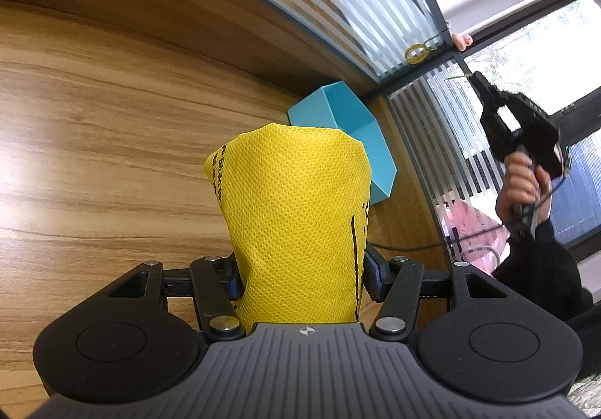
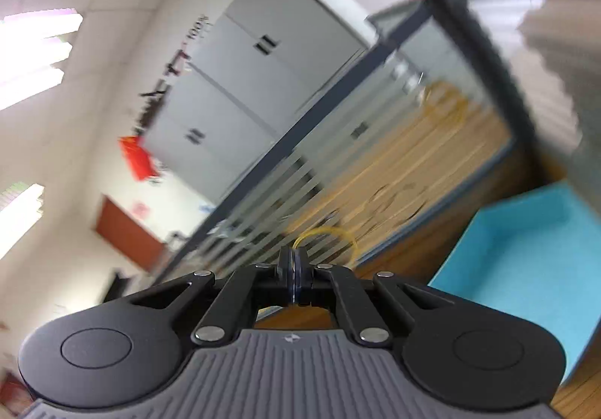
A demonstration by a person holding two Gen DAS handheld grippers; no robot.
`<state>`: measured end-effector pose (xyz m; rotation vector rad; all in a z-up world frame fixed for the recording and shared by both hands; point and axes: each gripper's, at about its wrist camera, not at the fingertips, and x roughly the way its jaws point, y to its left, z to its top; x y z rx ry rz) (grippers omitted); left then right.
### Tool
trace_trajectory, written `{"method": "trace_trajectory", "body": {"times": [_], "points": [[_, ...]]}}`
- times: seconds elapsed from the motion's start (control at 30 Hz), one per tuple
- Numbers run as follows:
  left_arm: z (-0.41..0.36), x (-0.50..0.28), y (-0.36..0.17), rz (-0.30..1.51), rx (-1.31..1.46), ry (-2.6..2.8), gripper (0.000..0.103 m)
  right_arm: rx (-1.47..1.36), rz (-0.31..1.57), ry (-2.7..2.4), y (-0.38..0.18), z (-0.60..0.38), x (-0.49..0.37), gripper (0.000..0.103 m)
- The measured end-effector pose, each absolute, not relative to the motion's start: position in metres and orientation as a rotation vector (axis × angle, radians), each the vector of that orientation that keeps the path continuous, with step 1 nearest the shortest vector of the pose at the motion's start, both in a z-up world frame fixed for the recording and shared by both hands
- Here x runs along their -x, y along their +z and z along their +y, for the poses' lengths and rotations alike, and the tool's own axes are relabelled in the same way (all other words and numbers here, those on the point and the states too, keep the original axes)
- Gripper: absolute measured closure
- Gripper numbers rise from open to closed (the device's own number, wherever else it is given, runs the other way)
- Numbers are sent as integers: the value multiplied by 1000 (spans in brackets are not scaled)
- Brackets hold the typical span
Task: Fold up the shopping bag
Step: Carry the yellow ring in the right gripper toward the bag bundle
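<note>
Bulging from the gripping left claw [image 1: 302, 278], a rolled yellow mesh-textured shopping bag [image 1: 296, 216]; right claw [image 2: 294, 270] clenched.

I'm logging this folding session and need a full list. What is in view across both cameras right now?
shopping bag: one, yellow, bundled between the left gripper's fingers
bin: one, blue, open, on the table behind the bag
table: one, wood grain
rubber band: one, yellowish loop, pinched at the right gripper's tips
cabinets: grey, blurred, beyond the partition
left hand-held gripper: closed on the bag
right hand-held gripper: shut on the band
hand: one, gripping the right handle
</note>
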<state>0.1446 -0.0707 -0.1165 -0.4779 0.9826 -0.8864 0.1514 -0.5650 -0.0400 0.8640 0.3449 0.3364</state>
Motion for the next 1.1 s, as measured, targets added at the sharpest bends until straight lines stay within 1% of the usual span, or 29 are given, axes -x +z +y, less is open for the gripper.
{"method": "trace_trajectory", "body": {"times": [0.17, 0.27, 0.47, 0.63, 0.87, 1.1], "points": [[-62, -136, -109, 936, 481, -864, 44, -933, 400, 357, -67, -544, -127, 102], [-58, -133, -107, 913, 485, -844, 44, -980, 465, 371, -90, -529, -112, 102], [-55, -125, -102, 869, 463, -810, 44, -992, 603, 433, -124, -489, -83, 102], [-58, -115, -101, 863, 436, -809, 44, -970, 710, 519, -142, -443, -58, 102], [-64, -112, -106, 882, 442, -850, 44, -915, 808, 658, -146, -386, -40, 101], [-71, -109, -108, 895, 433, -884, 44, -881, 844, 726, -133, -357, -46, 101]]}}
